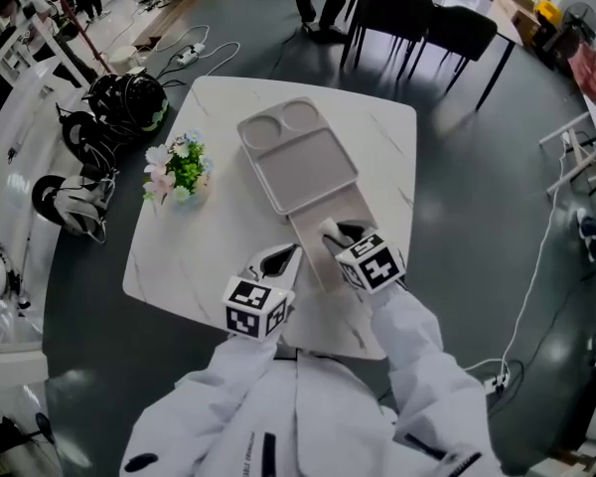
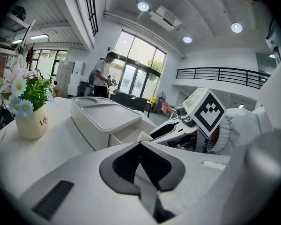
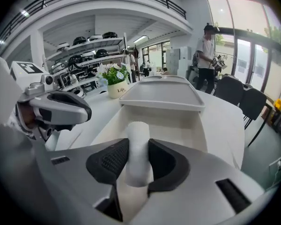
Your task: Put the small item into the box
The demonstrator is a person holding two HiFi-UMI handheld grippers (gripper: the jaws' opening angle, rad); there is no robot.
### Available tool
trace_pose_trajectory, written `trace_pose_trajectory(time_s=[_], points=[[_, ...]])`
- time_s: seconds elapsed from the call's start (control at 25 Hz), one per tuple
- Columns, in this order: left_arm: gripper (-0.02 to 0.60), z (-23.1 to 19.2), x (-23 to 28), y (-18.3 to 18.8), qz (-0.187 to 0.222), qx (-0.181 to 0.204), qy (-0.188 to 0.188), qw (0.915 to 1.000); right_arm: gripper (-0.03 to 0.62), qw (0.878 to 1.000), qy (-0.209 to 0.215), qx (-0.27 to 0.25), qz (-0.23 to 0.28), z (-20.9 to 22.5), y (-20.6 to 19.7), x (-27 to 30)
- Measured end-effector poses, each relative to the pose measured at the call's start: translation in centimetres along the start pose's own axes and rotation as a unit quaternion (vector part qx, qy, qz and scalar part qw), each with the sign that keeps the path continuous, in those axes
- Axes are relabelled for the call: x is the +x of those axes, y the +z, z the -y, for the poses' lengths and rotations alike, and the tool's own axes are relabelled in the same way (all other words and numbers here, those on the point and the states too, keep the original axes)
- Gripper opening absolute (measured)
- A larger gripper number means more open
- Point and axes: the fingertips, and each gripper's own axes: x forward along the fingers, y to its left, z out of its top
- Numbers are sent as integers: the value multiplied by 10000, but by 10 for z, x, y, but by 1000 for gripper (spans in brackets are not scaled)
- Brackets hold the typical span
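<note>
Holding the small white cylinder (image 3: 137, 134) between the pads of my right gripper (image 3: 138, 147), I have the jaws drawn in narrow against its two sides. Its long axis runs in line with the jaws. The rounded far end sticks out past the fingertips and points toward the lid (image 3: 161, 97) of the box (image 3: 202, 131). The near end is hidden behind the gripper's own body, so I cannot see the full length of the cylinder.

The cylinder sits over the open, uncovered part of the box. I cannot tell whether it touches the floor of the box or hangs just above it. In the head view the marker cube and the jaws cover nearly all of it, leaving only a pale tip at the mouth of the gripper. The near end of the box is hidden under the gripper there too. The lid, a pale tray shape with two round hollows at its far end, lies slid back over the far part of the box.

My left gripper (image 2: 140, 146) has its dark pads closed together with nothing between them. It sits just beside the box on the left side, over the white marble table (image 1: 209, 256). I cannot tell whether it rests on the tabletop. My sleeves are cut off at the lower edge of the head view.

A small pot of flowers (image 1: 179, 172) stands on the table, well apart from the box.
</note>
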Motion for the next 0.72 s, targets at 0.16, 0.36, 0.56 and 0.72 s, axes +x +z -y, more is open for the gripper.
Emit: trace_pose_trajectory(time_s=[0.16, 0.36, 0.56, 0.72], points=[[-2, 1, 2, -3, -21, -37, 8, 10000, 120, 9994, 110, -88, -309, -3, -8, 11], [-2, 2, 2, -5, -31, -19, 10, 10000, 121, 9981, 221, -209, -531, -5, -9, 14], [-2, 3, 1, -7, -38, -36, 20, 10000, 124, 9971, 173, -246, -697, -6, -11, 16], [-2, 2, -1, -9, -53, -54, 35, 10000, 143, 9971, 208, -182, -715, -7, -10, 17]])
